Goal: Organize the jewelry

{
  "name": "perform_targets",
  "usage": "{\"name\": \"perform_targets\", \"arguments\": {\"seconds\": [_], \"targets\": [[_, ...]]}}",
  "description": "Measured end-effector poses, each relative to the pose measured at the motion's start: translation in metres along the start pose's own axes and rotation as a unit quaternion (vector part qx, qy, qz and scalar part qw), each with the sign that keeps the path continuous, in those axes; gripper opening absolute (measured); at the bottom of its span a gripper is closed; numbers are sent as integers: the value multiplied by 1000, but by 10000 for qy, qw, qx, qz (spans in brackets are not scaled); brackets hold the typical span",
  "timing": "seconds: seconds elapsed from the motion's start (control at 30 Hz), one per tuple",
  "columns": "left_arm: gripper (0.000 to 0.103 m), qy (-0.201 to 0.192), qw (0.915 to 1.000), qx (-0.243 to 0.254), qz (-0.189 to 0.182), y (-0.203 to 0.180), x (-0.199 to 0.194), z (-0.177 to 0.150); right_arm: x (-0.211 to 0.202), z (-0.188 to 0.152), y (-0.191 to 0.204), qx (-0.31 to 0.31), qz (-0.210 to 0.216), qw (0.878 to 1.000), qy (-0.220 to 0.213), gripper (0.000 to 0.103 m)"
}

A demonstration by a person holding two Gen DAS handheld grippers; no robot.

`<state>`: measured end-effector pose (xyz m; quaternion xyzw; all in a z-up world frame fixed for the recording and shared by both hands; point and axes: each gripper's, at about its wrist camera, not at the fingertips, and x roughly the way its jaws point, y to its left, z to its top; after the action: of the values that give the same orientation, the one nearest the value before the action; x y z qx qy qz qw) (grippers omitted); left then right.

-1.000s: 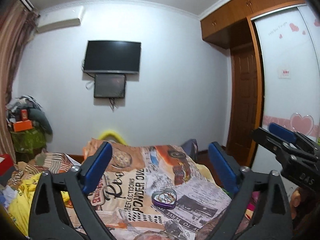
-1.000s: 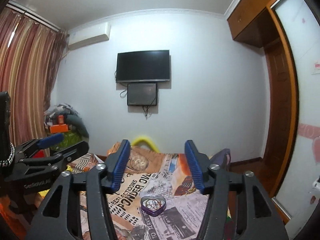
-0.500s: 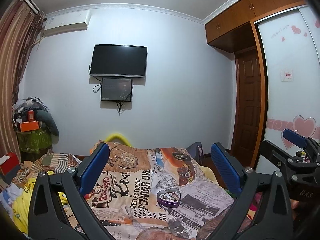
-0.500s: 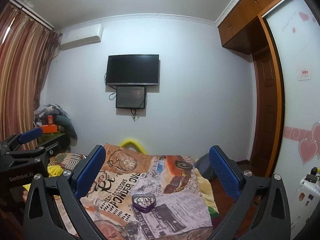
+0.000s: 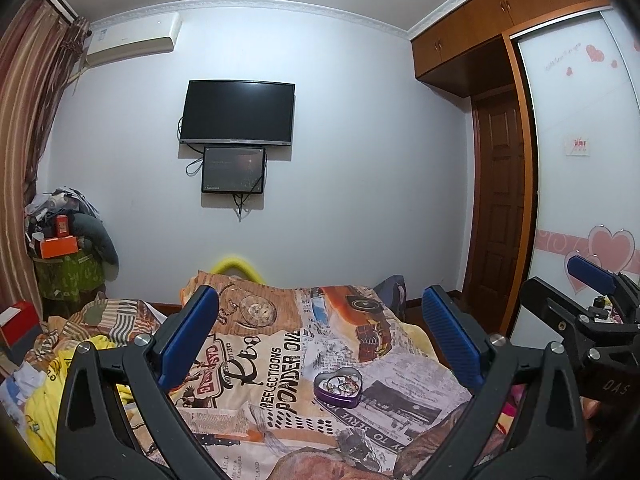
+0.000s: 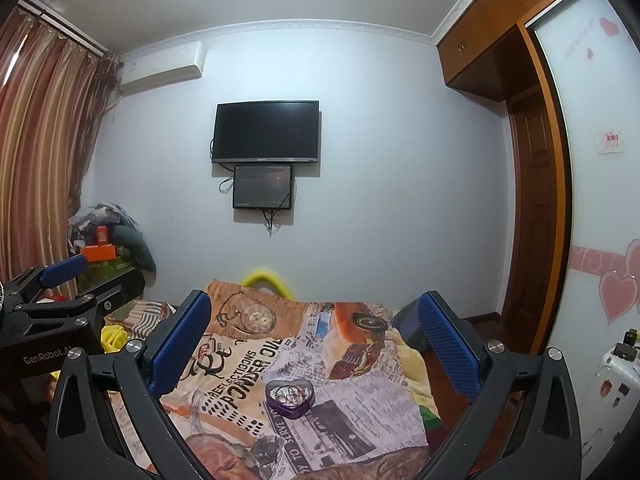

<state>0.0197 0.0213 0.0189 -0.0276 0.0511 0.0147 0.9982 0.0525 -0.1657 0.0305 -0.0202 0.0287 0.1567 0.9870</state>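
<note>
purple heart tin (image 6: 289, 397) of jewelry (image 6: 291, 392) sits untouched on the bed (image 6: 360, 420); our left tongs (image 5: 320, 340) and right tongs (image 6: 316, 340) gape empty, so sorting remains.

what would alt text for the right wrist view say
An open right gripper with blue pads points at a purple heart-shaped tin of jewelry lying on a newspaper-print blanket on a bed. Beyond is a wall-mounted TV; the left gripper shows at the left edge.

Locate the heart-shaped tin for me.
The tin sits open on the printed blanket, just right of the "PONDER" lettering. In both wrist views it lies low and near centre, between the open fingers and untouched.
</note>
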Motion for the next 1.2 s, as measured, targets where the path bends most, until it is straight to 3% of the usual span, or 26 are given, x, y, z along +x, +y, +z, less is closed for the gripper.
{"name": "perform_targets", "arguments": {"seconds": [1.2], "targets": [[102, 4, 9998, 170, -82, -4, 2, -3, 0, 3, -7, 172, -39, 9998, 99, 103]]}}
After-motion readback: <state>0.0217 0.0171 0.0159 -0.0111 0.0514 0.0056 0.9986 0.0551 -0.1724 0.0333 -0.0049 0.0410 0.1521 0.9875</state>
